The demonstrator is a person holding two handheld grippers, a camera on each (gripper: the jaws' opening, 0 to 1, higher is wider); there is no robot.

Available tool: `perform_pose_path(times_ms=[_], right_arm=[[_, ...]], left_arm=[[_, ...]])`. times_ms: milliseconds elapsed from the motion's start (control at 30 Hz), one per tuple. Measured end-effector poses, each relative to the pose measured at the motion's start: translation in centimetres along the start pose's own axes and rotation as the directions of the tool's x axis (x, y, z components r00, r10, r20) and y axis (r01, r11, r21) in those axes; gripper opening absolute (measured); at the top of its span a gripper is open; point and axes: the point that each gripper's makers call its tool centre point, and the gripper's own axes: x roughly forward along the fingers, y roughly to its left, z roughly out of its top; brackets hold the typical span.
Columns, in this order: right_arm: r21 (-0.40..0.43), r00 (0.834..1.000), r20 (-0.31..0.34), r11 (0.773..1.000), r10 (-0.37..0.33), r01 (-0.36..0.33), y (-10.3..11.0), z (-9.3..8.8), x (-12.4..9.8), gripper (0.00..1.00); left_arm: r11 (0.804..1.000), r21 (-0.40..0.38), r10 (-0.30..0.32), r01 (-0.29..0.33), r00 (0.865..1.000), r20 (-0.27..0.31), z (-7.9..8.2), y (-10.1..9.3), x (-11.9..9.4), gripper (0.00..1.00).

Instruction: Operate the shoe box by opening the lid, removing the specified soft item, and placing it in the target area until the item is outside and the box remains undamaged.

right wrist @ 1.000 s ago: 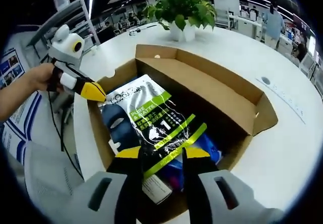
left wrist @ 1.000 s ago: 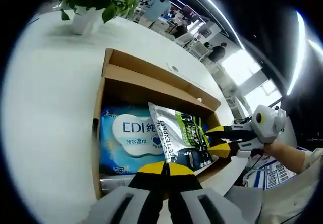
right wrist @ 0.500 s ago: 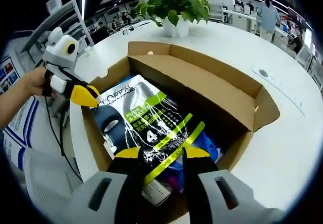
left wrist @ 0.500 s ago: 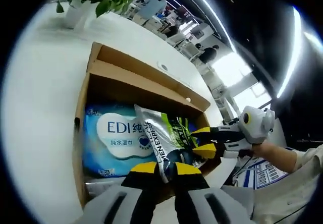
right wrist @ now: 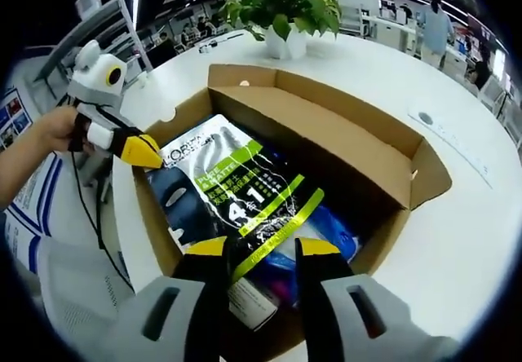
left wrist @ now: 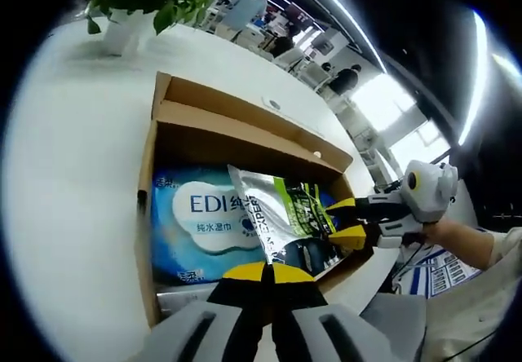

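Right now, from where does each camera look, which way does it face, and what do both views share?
Left gripper view: rides the left tongs, facing along the open shoe box; the right tongs and a hand enter at right.
Right gripper view: rides the right tongs, facing across the box toward the potted plant; the left tongs enter at left.
Shared: box, silver-green pouch, plant, white table.

box (right wrist: 342, 146) top open, entry free from above | silver pouch (right wrist: 236, 191) and blue wipes pack (left wrist: 204, 219) cover the floor | left gripper (right wrist: 145, 151) blocks near rim | potted plant (right wrist: 285, 15) stands beyond far wall
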Motion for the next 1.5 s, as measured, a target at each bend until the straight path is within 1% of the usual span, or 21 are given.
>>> perform_pose_path(times_ms=[200, 300, 400, 467, 533, 600, 667, 700, 767, 800, 833, 867, 1033, 1200, 1300, 1500], right_arm=[[0.029, 1.000, 0.015, 0.999, 0.018, -0.019, 0.2, 0.6, 0.6, 0.29], [0.067, 0.999, 0.025, 0.997, 0.025, -0.026, 0.1, 0.7, 0.7, 0.28], [0.094, 0.999, 0.035, 0.995, 0.035, -0.039, 0.4, 0.9, 0.7, 0.22], [0.088, 0.998, 0.039, 0.995, 0.038, -0.042, 0.8, 0.9, 0.8, 0.22], [0.087, 0.998, 0.049, 0.995, 0.043, -0.047, 1.1, 1.0, 0.7, 0.19], [0.089, 0.997, 0.064, 0.995, 0.043, -0.049, 1.2, 1.3, 0.5, 0.16], [0.091, 0.997, 0.065, 0.995, 0.040, -0.046, 1.1, 1.4, 0.4, 0.15], [0.090, 0.997, 0.065, 0.995, 0.039, -0.044, 1.1, 1.3, 0.3, 0.13], [0.072, 0.998, 0.057, 0.997, 0.026, -0.030, 0.7, 1.1, 0.2, 0.07], [0.059, 0.998, 0.055, 0.998, 0.009, -0.012, 0.4, 1.0, 0.1, 0.03], [0.056, 0.997, 0.073, 0.998, 0.032, -0.037, 0.7, 1.2, -0.1, 0.03], [0.063, 0.997, 0.069, 0.998, 0.022, -0.027, 0.5, 1.1, -0.4, 0.03], [0.088, 0.995, 0.098, 0.996, 0.020, -0.029, 0.5, 1.7, -1.4, 0.01], [0.105, 0.992, 0.128, 0.994, 0.011, -0.024, 0.1, 2.2, -2.6, 0.00], [0.093, 0.989, 0.151, 0.996, -0.003, -0.012, -0.2, 2.5, -3.4, 0.00], [0.109, 0.985, 0.171, 0.994, -0.023, 0.004, -1.1, 2.5, -4.9, 0.00]], left_arm=[[0.999, 0.032, 0.010, -0.010, 1.000, -0.005, -0.1, 0.1, 0.1, 0.00], [0.999, 0.041, 0.013, -0.013, 1.000, -0.002, -0.1, 0.2, 0.1, 0.00], [0.999, 0.035, 0.015, -0.015, 1.000, 0.014, 0.2, 0.2, 0.1, 0.00], [0.999, 0.035, 0.017, -0.018, 1.000, 0.017, 0.3, 0.2, 0.1, 0.00], [0.999, 0.041, 0.018, -0.019, 1.000, 0.018, 0.3, 0.1, 0.1, 0.00], [0.999, 0.044, 0.016, -0.017, 1.000, 0.021, 0.3, -0.1, 0.1, 0.00], [0.999, 0.049, 0.022, -0.023, 0.999, 0.028, 0.4, -0.1, 0.0, 0.00], [0.999, 0.047, 0.021, -0.022, 0.999, 0.029, 0.5, 0.0, 0.0, 0.00], [0.999, 0.044, 0.018, -0.020, 0.999, 0.037, 0.7, -0.1, -0.2, 0.00], [0.999, 0.045, 0.021, -0.023, 0.999, 0.041, 0.7, -0.1, -0.3, 0.00], [0.999, 0.041, 0.012, -0.014, 0.999, 0.044, 0.8, -0.1, -0.3, 0.00], [0.999, 0.041, 0.016, -0.017, 0.999, 0.045, 0.9, -0.1, -0.4, 0.00], [0.998, 0.061, 0.021, -0.025, 0.998, 0.055, 1.0, -1.1, -0.5, 0.00], [0.997, 0.071, 0.019, -0.023, 0.998, 0.062, 1.3, -2.1, -0.5, 0.00], [0.996, 0.082, 0.019, -0.024, 0.998, 0.061, 1.4, -2.7, -0.4, 0.00], [0.993, 0.117, 0.023, -0.029, 0.998, 0.050, 1.7, -4.2, 0.2, 0.00]])
